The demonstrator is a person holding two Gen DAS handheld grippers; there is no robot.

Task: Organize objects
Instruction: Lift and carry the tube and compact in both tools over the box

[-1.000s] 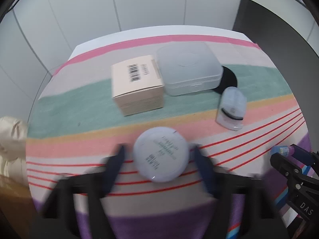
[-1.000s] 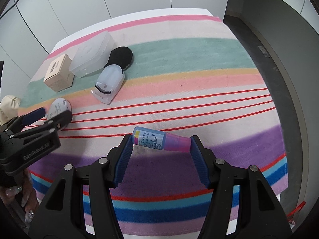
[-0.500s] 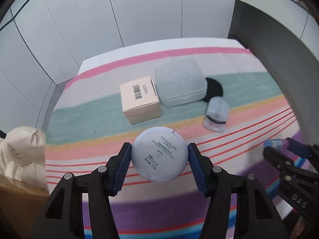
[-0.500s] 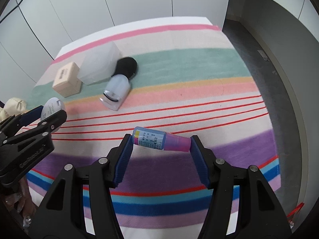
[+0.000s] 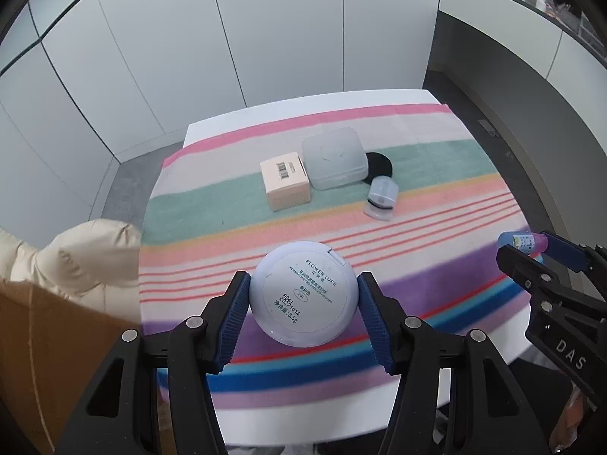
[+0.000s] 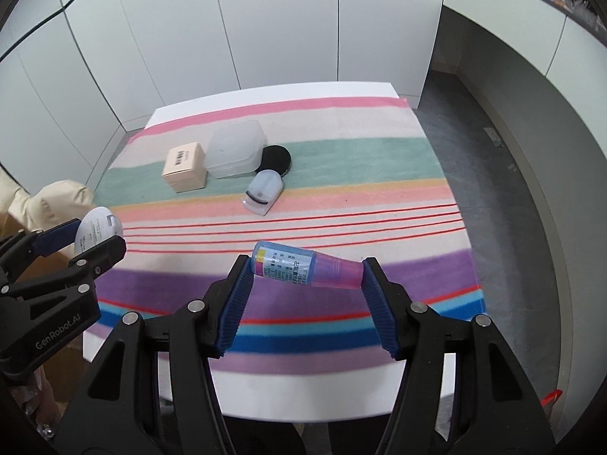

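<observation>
Left claw (image 5: pixel 303 305) gripping round compact (image 5: pixel 303 299) (pale blue)

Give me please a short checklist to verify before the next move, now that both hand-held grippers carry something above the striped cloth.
1. Left hand-held gripper clamps the round compact on both sides: ok.
2. Right hand-held gripper clamps the small bottle end to end: ok, though the bottle sits tilted.
3. Both items lifted clear of the striped cloth: ok.
4. The two hand-held grippers stay apart: ok.
5. Translucent lidded box ready to receive items: not ok, its lid is on.
6. Free cloth beside the cardboard box and the small clear case: ok.
</observation>
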